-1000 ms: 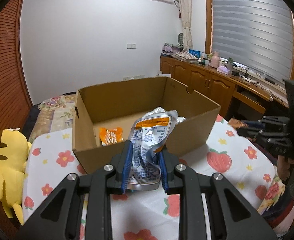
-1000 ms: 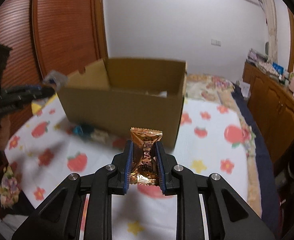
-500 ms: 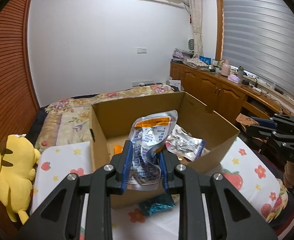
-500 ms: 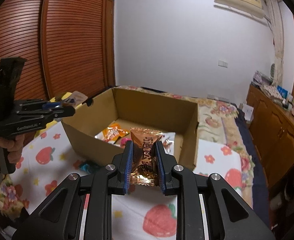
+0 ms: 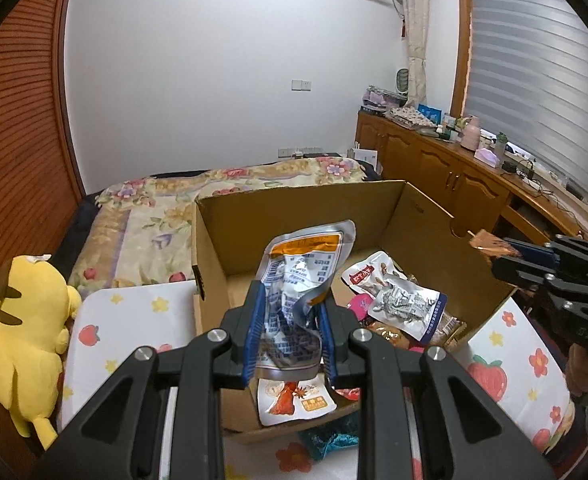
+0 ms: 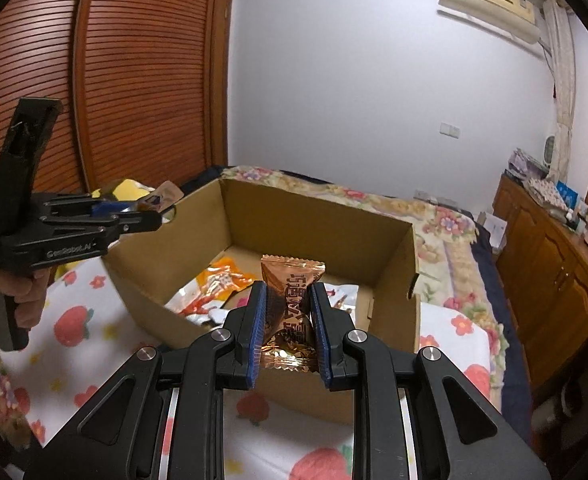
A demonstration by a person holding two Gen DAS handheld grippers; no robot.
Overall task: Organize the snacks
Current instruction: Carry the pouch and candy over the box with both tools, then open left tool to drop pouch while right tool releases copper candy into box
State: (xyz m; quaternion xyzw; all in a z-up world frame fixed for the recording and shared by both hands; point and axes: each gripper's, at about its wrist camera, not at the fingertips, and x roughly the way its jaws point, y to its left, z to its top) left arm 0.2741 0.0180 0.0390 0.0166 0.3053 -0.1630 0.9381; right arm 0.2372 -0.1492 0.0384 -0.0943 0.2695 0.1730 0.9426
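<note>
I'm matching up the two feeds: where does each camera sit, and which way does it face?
Left wrist: on the left gripper, facing the open cardboard box; clamps a crumpled silver-and-orange pouch; right gripper at right.
Right wrist: on the right gripper, facing the box; clamps a copper foil candy wrapper; left gripper and hand.
Shared: box, flower-print tablecloth.

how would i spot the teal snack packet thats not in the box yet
Find the open cardboard box on the strawberry-print tablecloth. Just outside its near wall lies a crinkly teal packet. Unlike every other loose snack, it lies on the cloth, not in the box.
</note>
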